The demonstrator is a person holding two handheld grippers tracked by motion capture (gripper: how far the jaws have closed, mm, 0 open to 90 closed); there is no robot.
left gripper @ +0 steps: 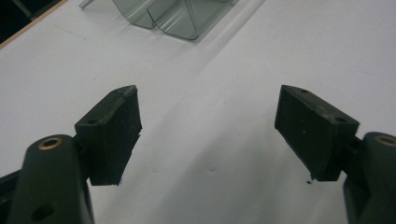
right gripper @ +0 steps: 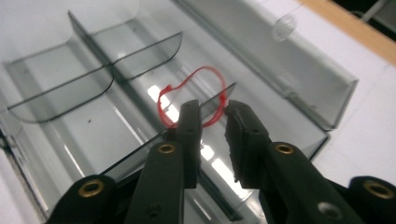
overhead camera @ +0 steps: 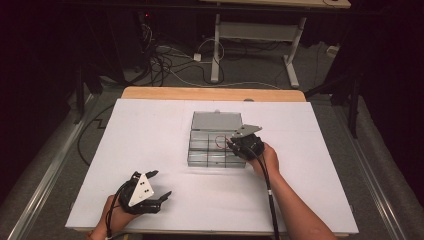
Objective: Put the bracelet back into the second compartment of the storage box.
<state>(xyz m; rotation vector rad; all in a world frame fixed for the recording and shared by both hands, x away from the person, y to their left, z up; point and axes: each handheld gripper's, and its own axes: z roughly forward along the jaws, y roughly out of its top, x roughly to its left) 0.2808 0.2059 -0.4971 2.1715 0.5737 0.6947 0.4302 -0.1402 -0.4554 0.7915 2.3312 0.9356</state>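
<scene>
While our left tongs (overhead camera: pixel 159 186) rest wide apart over the white counter (overhead camera: pixel 150 130), our right tongs (right gripper: pixel 212 114) stand slightly parted inside the clear divided box (overhead camera: pixel 216 142). A red rubber band (right gripper: pixel 187 93) lies in a compartment at their tips, seemingly loose.

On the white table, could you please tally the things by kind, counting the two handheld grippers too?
Clear plastic compartment box: 1
Red rubber band: 1
Handheld grippers: 2, the left gripper and the right gripper
Total: 4
</scene>
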